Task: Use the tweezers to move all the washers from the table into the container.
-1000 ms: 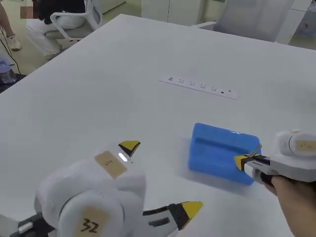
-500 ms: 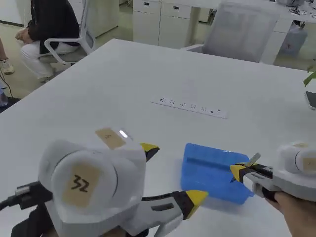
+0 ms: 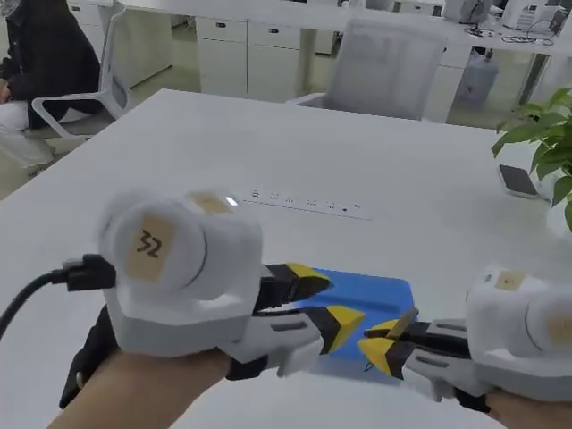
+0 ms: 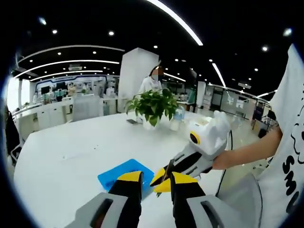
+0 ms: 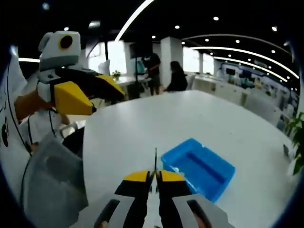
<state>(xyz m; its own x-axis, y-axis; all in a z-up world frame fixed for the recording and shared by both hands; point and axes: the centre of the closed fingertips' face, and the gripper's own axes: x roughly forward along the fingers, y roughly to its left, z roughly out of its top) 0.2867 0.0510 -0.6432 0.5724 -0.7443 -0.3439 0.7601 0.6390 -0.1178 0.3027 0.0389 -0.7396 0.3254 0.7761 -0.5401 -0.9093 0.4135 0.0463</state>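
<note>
A blue container [image 3: 380,290] lies on the white table [image 3: 179,152], partly behind both grippers. My left gripper [image 3: 329,301], a white body marked 32, hovers in front of it, its yellow-tipped jaws apart with nothing between them. My right gripper [image 3: 380,347] comes in from the lower right, shut on thin metal tweezers [image 3: 402,322] that point toward the left jaws. In the right gripper view my right gripper [image 5: 155,176] clamps the tweezers [image 5: 155,161] above the container [image 5: 199,168]. The left gripper view has the left gripper [image 4: 156,183] open, with the tweezers [image 4: 166,172] close ahead.
A flush socket strip [image 3: 308,204] lies in the table's middle. An office chair [image 3: 384,71] stands at the far edge. A phone [image 3: 518,180] and a leafy plant [image 3: 541,143] sit at the right. A person [image 3: 40,63] is seated far left.
The head camera has tilted up. My left gripper has risen and moved right, until its jaws lie close to the right gripper's tips in front of the container. The tweezers remain clamped.
</note>
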